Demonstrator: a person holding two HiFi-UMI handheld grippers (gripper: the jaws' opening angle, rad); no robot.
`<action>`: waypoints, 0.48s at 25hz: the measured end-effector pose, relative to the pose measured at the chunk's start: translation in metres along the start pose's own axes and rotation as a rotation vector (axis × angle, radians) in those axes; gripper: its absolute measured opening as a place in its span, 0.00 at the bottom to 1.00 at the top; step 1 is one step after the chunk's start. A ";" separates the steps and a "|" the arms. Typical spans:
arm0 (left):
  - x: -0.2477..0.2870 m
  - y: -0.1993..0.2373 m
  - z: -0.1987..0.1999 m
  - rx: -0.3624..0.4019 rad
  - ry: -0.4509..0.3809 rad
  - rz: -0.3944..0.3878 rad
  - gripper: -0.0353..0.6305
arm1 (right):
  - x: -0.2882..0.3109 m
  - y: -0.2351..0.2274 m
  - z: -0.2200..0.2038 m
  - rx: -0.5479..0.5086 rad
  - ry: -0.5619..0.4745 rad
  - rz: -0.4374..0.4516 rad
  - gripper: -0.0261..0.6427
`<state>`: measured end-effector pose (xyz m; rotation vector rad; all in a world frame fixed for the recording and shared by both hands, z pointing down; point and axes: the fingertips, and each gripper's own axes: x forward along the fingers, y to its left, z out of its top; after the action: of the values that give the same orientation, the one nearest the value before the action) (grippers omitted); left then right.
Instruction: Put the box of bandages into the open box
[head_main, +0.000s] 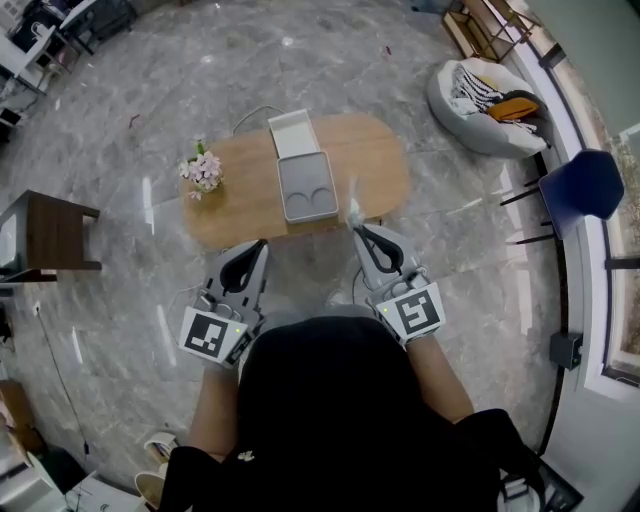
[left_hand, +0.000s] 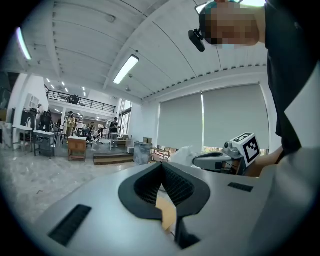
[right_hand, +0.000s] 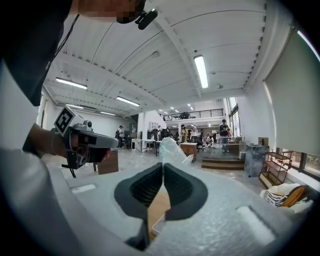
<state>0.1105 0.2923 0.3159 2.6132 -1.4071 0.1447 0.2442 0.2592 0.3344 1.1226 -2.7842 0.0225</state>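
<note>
Slippage is looming: your right gripper (head_main: 357, 231) is pinching only flimsy clear plastic (head_main: 353, 211), while your left gripper (head_main: 261, 244) is hanging clenched, empty.

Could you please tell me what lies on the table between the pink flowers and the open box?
Nothing lies there. In the head view, only bare wooden tabletop separates the flowers from the open box.

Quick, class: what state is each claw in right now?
Left claw: closed, empty.
Right claw: closed on a clear plastic wrapper.
</note>
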 end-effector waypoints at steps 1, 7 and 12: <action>0.003 0.001 0.001 -0.001 -0.001 0.005 0.07 | 0.000 -0.004 -0.001 0.006 0.002 0.002 0.05; 0.023 0.014 -0.002 -0.008 0.011 -0.001 0.07 | 0.016 -0.025 -0.007 0.008 0.011 -0.004 0.05; 0.038 0.046 -0.007 -0.029 0.027 -0.029 0.07 | 0.049 -0.035 -0.014 0.012 0.047 -0.032 0.05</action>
<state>0.0932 0.2379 0.3335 2.5968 -1.3521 0.1540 0.2349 0.2014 0.3536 1.1542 -2.7284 0.0615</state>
